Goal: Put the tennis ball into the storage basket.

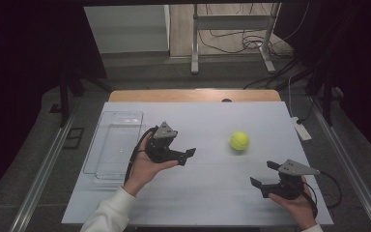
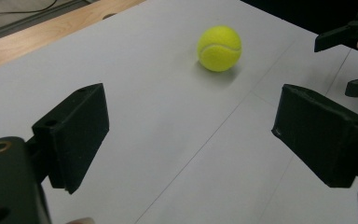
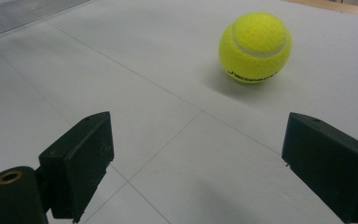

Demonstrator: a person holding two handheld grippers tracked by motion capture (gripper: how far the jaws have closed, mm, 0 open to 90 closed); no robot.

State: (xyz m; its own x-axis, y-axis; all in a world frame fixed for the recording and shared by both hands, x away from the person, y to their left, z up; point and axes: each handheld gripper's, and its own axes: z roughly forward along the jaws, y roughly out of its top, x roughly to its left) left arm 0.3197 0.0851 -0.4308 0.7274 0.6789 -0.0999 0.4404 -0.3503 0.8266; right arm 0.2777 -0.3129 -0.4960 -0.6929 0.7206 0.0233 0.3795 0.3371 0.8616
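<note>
A yellow tennis ball [image 1: 239, 140] rests on the white tabletop [image 1: 207, 193], right of centre. The left hand-held gripper [image 1: 186, 157] and right hand-held gripper [image 1: 264, 175] both gape wide, empty, near it.

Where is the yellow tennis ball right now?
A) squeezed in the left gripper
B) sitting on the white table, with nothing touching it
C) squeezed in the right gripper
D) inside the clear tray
B: the tennis ball sits by itself on the white table, while the left gripper and right gripper are both open and away from it.
</note>
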